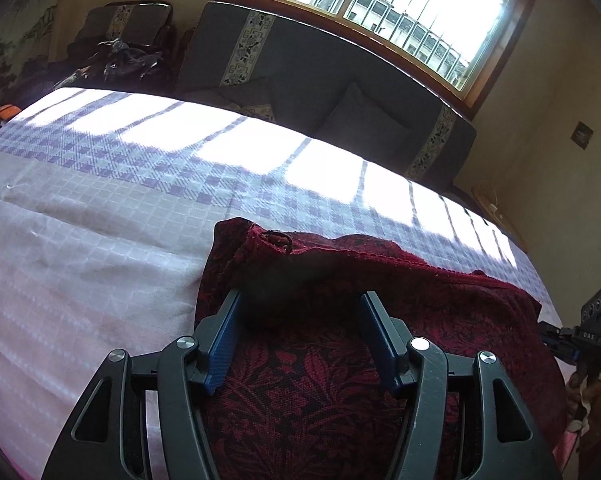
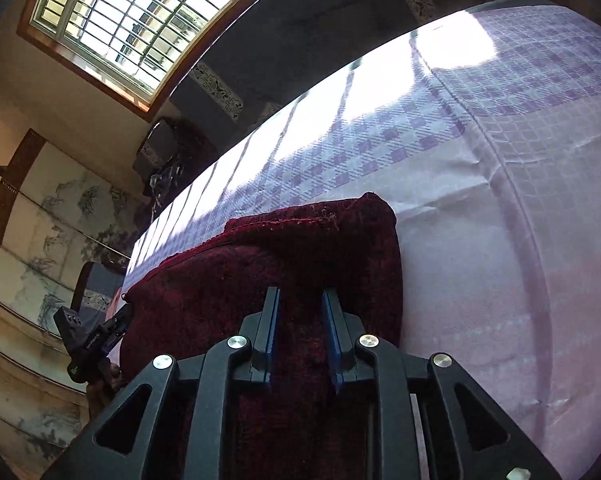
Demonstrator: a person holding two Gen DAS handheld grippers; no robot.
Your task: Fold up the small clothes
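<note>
Both claws poised over a dark red patterned garment on the checked worktop.
Left claw [image 1: 298, 300] gapes wide, right claw [image 2: 299, 298] narrowly parted, neither gripping the garment [image 1: 340, 360]; pinch matching near corners evenly, then carry toward the far hem.

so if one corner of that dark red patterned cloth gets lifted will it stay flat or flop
The dark red patterned velvety cloth will probably flop: its far edge already humps and rolls. The thick pile suggests some weight, so it should drape rather than flutter, and likely grips the purple checked sheet.
</note>
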